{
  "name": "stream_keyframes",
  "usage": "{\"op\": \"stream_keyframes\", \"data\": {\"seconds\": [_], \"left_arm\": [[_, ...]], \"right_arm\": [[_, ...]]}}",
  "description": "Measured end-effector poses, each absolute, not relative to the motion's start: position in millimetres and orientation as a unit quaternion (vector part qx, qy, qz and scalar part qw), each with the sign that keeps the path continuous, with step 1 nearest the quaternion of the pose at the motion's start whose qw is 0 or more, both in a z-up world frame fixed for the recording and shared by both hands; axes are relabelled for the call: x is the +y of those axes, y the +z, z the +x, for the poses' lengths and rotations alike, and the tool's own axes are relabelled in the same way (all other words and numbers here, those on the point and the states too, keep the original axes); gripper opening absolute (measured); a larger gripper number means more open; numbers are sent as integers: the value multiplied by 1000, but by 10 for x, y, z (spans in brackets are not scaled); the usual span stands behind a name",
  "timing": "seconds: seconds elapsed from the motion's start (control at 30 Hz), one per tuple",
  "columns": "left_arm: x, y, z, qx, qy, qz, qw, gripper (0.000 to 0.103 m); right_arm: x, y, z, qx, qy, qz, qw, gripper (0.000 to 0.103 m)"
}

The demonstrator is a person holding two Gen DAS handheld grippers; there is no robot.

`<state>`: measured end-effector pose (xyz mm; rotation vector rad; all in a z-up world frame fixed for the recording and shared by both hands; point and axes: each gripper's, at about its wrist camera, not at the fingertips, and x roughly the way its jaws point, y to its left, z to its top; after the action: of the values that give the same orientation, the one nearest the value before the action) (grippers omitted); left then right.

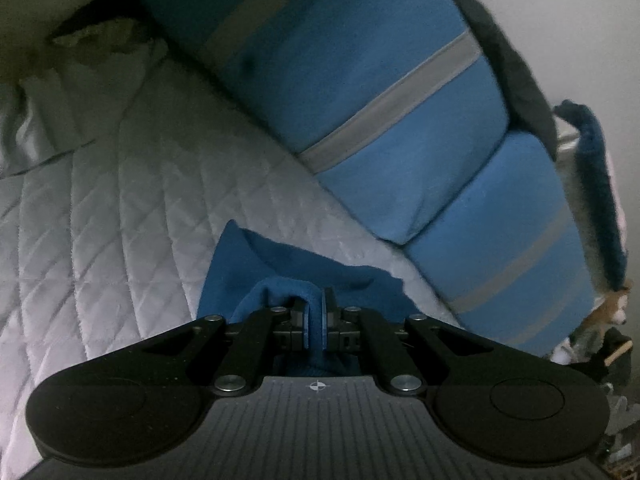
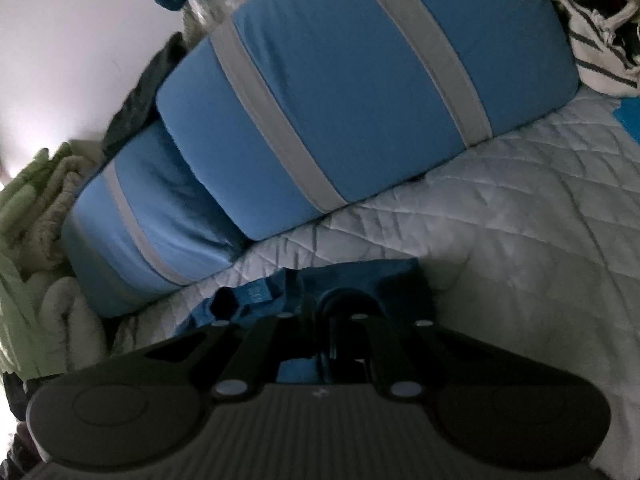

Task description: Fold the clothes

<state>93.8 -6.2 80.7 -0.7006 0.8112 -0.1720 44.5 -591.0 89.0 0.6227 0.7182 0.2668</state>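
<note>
Two blue pillows (image 2: pixel 340 92) with grey stripes lie at the far edge of a white quilt (image 1: pixel 120 208); a striped bag (image 2: pixel 600 52) sits far right.

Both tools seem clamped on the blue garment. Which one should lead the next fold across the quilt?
Left, probably. The left tool pinches the blue garment with open quilt beside it; the right tool sits nearer the pillows.

The bed (image 1: pixel 120 184), covered in a pale diamond-quilted spread, carries two blue pillows with grey stripes (image 2: pixel 360 92) lying along its far side, a crumpled blue garment (image 1: pixel 256 268) near the front, and a heap of pale green towels (image 2: pixel 36 216) beside the pillows.
</note>
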Motion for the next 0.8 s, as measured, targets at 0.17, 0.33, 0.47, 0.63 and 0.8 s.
{"op": "stream_keyframes", "data": {"seconds": [0.17,0.33,0.47,0.63,0.8], "left_arm": [[-49,642,1083,392,-76,-342,850,5],[-38,583,1213,391,-75,-352,847,5],[-55,499,1304,392,-71,-349,848,5],[-67,307,1346,402,-63,-350,844,6],[24,266,1325,409,-75,-374,829,14]], "right_arm": [[-5881,690,620,359,119,292,879,6],[-5889,557,759,364,116,301,874,6],[-5851,482,851,367,112,294,876,6],[-5805,332,942,379,103,288,874,9],[-5839,263,927,395,113,305,859,55]]}}
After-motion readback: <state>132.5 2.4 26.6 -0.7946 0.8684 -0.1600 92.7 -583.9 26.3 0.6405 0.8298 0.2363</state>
